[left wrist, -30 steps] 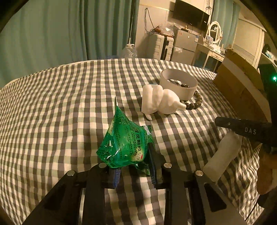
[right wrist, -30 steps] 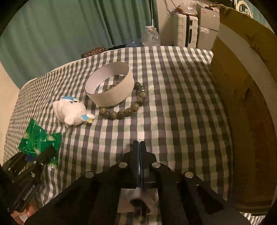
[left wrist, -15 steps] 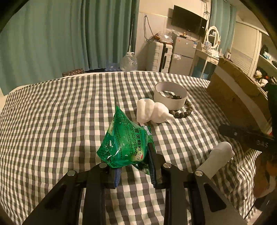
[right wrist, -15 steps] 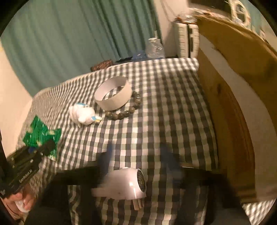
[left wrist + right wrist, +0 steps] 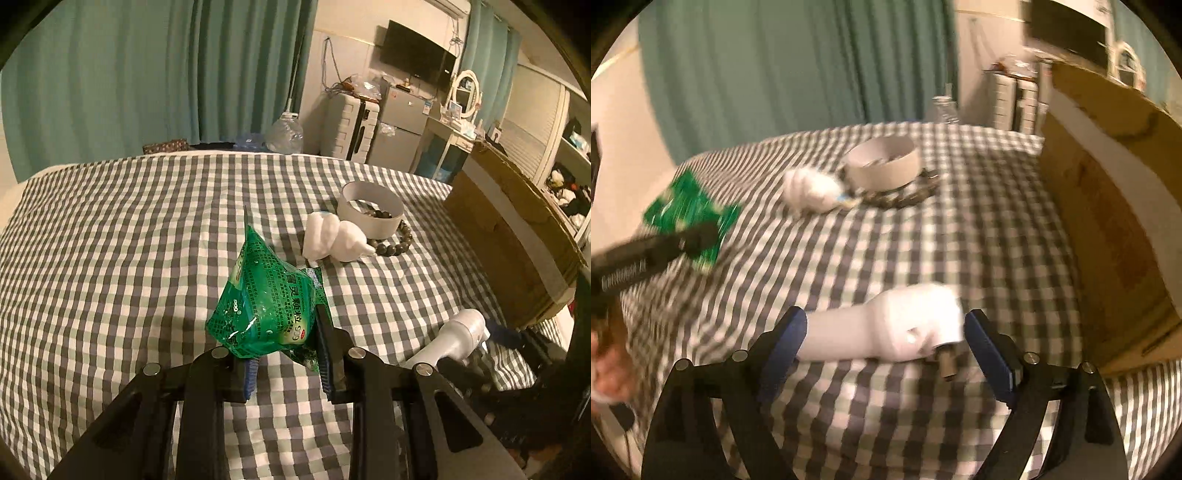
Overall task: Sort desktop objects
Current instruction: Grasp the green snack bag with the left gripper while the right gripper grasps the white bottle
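Green sachet sits pinched in left gripper, lifted off checked cloth, presumably for carrying to cardboard box. Right gripper jaws are opening around white hairdryer lying on the cloth, pads clear.

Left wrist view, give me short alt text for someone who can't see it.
The left tool grips a green packet above a checked tablecloth. Beyond lie a white toy, a white ring and beads, with a cardboard box at right.

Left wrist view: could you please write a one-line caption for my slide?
Left tongs hold a green sachet above the checked cloth; a white hair dryer lies at right.
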The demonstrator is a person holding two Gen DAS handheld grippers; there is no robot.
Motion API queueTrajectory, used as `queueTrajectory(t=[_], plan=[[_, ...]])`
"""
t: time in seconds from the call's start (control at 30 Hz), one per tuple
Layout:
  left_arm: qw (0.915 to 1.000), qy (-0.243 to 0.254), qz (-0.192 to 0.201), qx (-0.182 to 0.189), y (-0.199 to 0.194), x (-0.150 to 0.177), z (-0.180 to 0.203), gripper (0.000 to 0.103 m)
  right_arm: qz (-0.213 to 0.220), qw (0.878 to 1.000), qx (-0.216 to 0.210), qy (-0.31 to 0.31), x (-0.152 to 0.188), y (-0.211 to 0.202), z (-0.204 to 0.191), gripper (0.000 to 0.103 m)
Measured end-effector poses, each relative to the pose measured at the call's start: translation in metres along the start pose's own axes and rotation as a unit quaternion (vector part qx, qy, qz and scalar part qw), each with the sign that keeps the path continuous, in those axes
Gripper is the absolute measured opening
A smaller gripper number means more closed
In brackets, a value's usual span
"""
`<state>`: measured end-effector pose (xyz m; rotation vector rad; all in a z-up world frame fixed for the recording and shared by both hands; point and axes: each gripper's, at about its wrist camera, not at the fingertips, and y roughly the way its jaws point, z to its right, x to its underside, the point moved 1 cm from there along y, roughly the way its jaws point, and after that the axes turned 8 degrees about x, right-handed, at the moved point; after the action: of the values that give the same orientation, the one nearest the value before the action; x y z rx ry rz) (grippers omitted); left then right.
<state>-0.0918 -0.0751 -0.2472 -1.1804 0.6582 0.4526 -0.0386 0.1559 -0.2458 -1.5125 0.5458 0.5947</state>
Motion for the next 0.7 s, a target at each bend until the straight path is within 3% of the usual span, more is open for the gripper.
queueTrajectory(t=[0.13, 0.33, 0.6, 0.7], plan=[[0.9999, -0.013, -0.004, -0.001, -0.001, 0.004, -0.004, 0.027, -0.003, 1.0, -0.018, -0.015, 0.005, 0.004, -0.003, 0.095], [0.9999, -0.015, -0.007, -0.004, -0.001, 0.006, -0.006, 0.027, -0.001, 0.999, -0.031, -0.016, 0.003, 0.008, -0.007, 0.096], [0.9999, -0.008, -0.01, -0.006, 0.002, 0.006, -0.006, 0.027, 0.001, 0.998, -0.02, -0.067, 0.002, 0.02, -0.033, 0.102], [0.9999, -0.001, -0.01, -0.009, 0.004, 0.005, -0.004, 0.027, -0.03, 0.996, 0.002, -0.078, 0.002, 0.033, -0.04, 0.102]])
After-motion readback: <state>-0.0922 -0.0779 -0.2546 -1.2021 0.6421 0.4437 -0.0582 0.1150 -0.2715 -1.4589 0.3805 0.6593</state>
